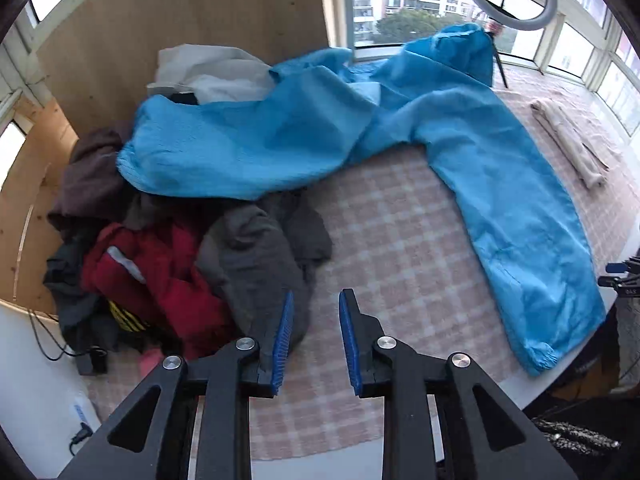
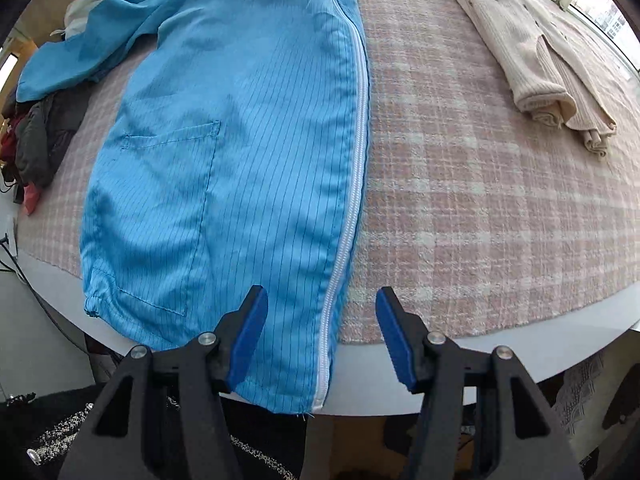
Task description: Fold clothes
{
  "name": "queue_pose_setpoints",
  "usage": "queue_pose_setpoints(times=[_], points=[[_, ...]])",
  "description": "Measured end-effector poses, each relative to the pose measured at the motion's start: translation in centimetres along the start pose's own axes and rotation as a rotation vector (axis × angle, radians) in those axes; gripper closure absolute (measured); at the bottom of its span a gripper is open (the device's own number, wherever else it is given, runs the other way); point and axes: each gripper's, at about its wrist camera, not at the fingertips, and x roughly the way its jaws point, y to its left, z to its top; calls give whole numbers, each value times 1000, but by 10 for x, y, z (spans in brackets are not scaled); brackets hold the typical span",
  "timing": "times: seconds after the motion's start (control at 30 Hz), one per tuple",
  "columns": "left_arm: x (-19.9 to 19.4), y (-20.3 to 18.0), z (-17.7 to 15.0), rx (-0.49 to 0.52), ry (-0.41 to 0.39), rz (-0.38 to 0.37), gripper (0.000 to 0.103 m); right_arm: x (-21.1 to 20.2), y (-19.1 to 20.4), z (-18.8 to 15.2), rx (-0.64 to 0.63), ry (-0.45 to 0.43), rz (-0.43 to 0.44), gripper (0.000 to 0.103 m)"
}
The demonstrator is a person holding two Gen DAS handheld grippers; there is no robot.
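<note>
A pink plaid cloth (image 2: 460, 160) is covering the table by the windows (image 1: 580, 40), carrying one blue jacket (image 2: 224, 140), one folded cream sweater (image 2: 532, 52) and one clothes pile (image 1: 168, 248); left claw (image 1: 316, 336) and right claw (image 2: 322, 338) are both hanging open, empty.

Left hand-held gripper (image 1: 316, 320) and right hand-held gripper (image 2: 322, 320) both hover with jaws apart, empty.

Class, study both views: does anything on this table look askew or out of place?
Yes. The blue jacket overhangs the table edge, and one sleeve is draped over the unfolded clothes pile.
</note>
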Motion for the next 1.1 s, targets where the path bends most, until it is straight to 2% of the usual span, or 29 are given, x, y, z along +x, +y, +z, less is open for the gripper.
queue_pose_setpoints(times=[0.03,0.1,0.17,0.3,0.37,0.47,0.57,0.77,1.03,1.1], points=[[14,-23,-11,8,34,-105,80,4,-3,-3,16,5,-23,48],[46,-68,-27,12,124,-294,80,11,-7,-9,52,22,3,48],[72,-112,-39,43,181,-360,80,17,-9,-13,80,37,37,48],[110,-162,-54,-11,275,-442,74,19,-5,-18,78,23,29,48],[117,-174,-56,-33,287,-397,73,21,-3,-21,89,14,39,48],[122,-187,-54,-59,286,-348,62,17,-2,-20,83,-21,46,48],[127,-201,-52,-84,284,-299,61,16,-6,-15,72,-48,59,48],[135,-227,-48,-136,280,-207,59,29,-18,-8,66,-27,128,48],[132,-248,-55,-186,261,-182,58,38,-18,-22,65,22,305,47],[131,-256,-56,-177,256,-176,57,35,-12,-21,32,23,280,47]])
